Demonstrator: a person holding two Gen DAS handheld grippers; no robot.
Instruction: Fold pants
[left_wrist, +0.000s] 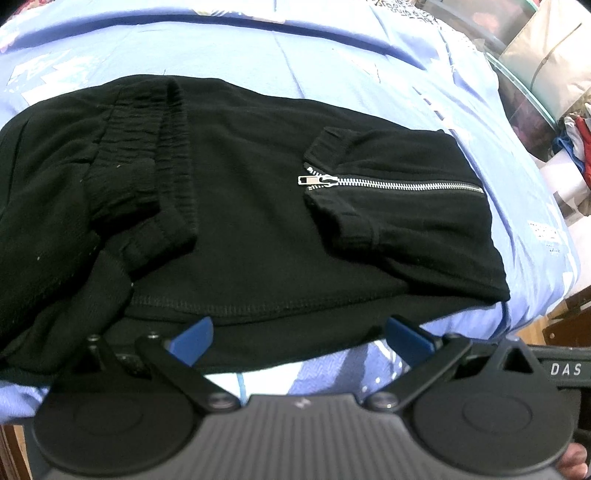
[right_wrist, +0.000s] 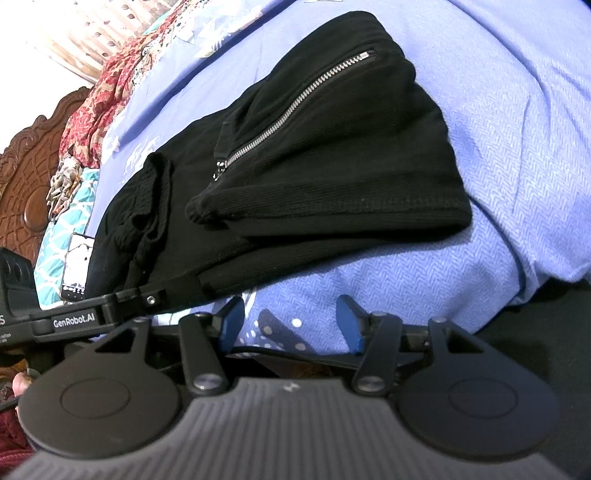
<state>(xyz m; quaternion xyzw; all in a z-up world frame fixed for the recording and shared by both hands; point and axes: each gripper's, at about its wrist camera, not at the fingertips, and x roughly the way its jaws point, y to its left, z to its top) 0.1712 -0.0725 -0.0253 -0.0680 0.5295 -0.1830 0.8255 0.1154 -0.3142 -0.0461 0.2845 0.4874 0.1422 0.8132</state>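
Note:
The black pants (left_wrist: 240, 206) lie folded in a compact stack on the blue bedsheet (left_wrist: 258, 55). A cuff with a silver zipper (left_wrist: 391, 182) rests on top at the right, and the ribbed waistband (left_wrist: 136, 162) lies at the left. My left gripper (left_wrist: 301, 338) is open, its blue fingertips (left_wrist: 194, 339) at the pants' near edge, holding nothing. In the right wrist view the pants (right_wrist: 314, 155) lie ahead and to the left, zipper (right_wrist: 295, 107) on top. My right gripper (right_wrist: 291, 321) is open and empty over the sheet (right_wrist: 498, 166), just short of the pants.
A carved wooden headboard (right_wrist: 26, 184) and patterned red cloth (right_wrist: 99, 96) are at the far left. A phone (right_wrist: 75, 266) lies beside the pants. The other gripper's body (right_wrist: 74, 317) shows at the left. Cluttered items (left_wrist: 554, 92) stand past the bed's right edge.

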